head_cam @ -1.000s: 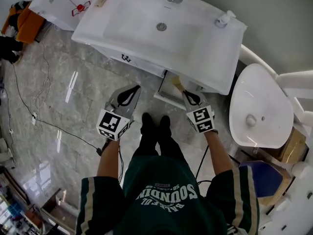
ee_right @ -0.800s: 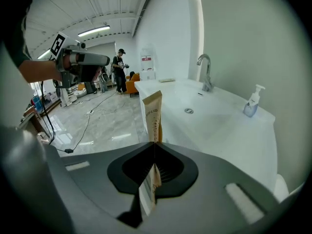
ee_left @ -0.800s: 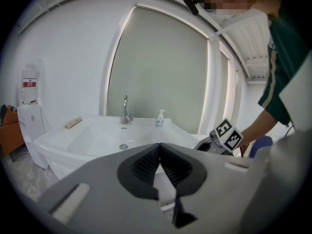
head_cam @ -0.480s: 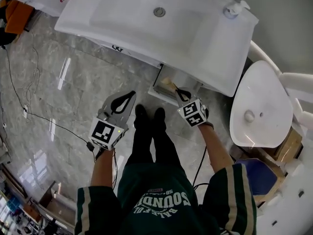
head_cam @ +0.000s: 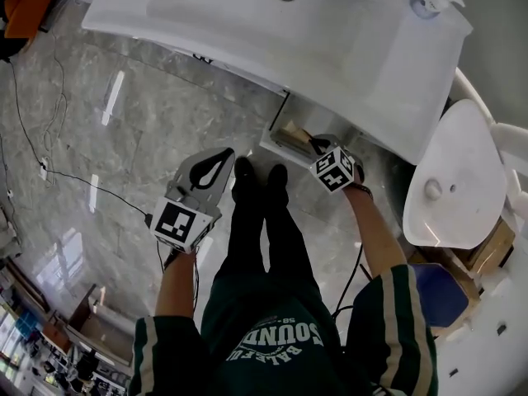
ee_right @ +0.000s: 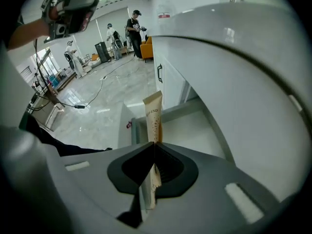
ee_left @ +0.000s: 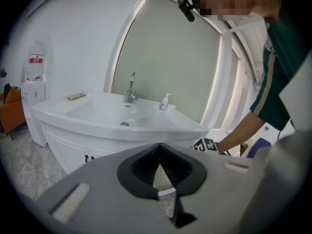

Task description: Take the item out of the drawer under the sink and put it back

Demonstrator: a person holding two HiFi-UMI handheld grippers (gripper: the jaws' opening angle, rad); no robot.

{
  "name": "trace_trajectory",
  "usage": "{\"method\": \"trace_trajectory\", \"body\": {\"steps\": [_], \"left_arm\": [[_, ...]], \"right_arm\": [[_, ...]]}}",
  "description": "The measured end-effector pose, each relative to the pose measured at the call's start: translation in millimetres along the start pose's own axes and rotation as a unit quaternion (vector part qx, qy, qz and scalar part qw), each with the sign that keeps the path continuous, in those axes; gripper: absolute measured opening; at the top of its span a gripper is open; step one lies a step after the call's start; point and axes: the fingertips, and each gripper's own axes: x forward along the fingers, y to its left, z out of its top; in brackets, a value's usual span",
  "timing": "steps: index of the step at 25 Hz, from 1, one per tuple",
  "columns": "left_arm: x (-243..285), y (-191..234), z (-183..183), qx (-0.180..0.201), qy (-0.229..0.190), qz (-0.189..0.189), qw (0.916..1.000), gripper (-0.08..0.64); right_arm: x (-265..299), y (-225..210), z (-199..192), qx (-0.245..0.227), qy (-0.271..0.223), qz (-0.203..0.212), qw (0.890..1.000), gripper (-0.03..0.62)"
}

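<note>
A white sink cabinet (head_cam: 247, 23) has its lower drawer (head_cam: 279, 145) pulled open. My right gripper (head_cam: 316, 144) reaches over that drawer, shut on a beige tube (head_cam: 290, 132). In the right gripper view the tube (ee_right: 153, 117) stands upright, pinched by its lower part between the closed jaws of the right gripper (ee_right: 154, 145), above the drawer's white inside (ee_right: 195, 126). My left gripper (head_cam: 221, 157) hangs over the floor left of the person's feet, shut and holding nothing. Its camera looks past the left gripper's (ee_left: 160, 145) closed jaws at the sink (ee_left: 112, 111).
A white toilet (head_cam: 450, 180) stands to the right of the cabinet. A soap dispenser (head_cam: 431, 2) sits on the sink's right corner. A black cable (head_cam: 49, 176) runs across the marble floor at left. The person's shoes (head_cam: 256, 180) stand right before the drawer.
My right gripper has moved forward and down toward the open drawer with the tube in it. The head view has shifted, so the sink sits higher. The left gripper has barely moved.
</note>
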Motion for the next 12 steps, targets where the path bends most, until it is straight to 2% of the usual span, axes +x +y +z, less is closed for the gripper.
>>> {"method": "trace_trajectory", "body": {"steps": [3, 12], "left_arm": [[3, 5, -5, -0.005, -0.003, -0.002, 1.0000, 0.051], [18, 16, -23, -0.019, 0.031, -0.007, 0.9993, 0.051]], "right_arm": [[19, -4, -12, -0.004, 0.026, 0.009, 1.000, 0.008], [59, -9, -29, -0.012, 0.074, 0.033, 0.997, 0.008]]}}
